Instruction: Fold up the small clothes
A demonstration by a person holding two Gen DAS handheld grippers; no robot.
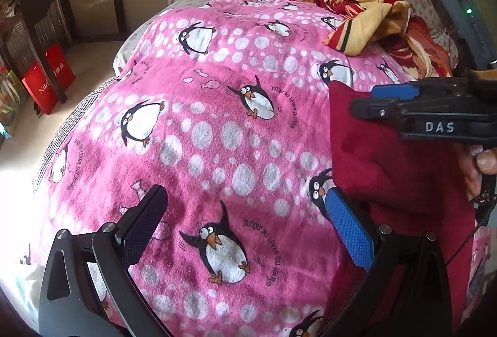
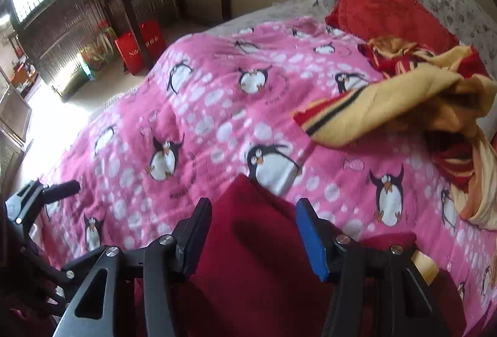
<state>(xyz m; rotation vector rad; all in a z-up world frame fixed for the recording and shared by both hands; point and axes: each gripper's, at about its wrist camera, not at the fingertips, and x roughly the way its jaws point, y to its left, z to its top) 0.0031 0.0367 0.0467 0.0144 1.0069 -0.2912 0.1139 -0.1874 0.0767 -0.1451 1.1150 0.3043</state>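
Left tongs [image 1: 245, 222] are spread wide over the pink penguin-print fleece blanket [image 1: 217, 126] on the bed, nothing between the black pad and the blue pad. The blue pad's finger sits right at the edge of the dark red fleece garment [image 1: 388, 175]; whether it touches the cloth is hard to tell.

Right tongs [image 2: 253, 223] are parted too, though less widely, and a raised fold of the dark red fleece garment [image 2: 257, 250] lies in the gap between the pads without being pinched. From the left wrist view the right tongs [image 1: 363, 102] hover side-on over the garment's upper corner.

Well apart at the far right lies a crumpled yellow and red striped cloth [image 2: 413, 107], near a red frilled cushion [image 2: 385, 5] by the pillows.
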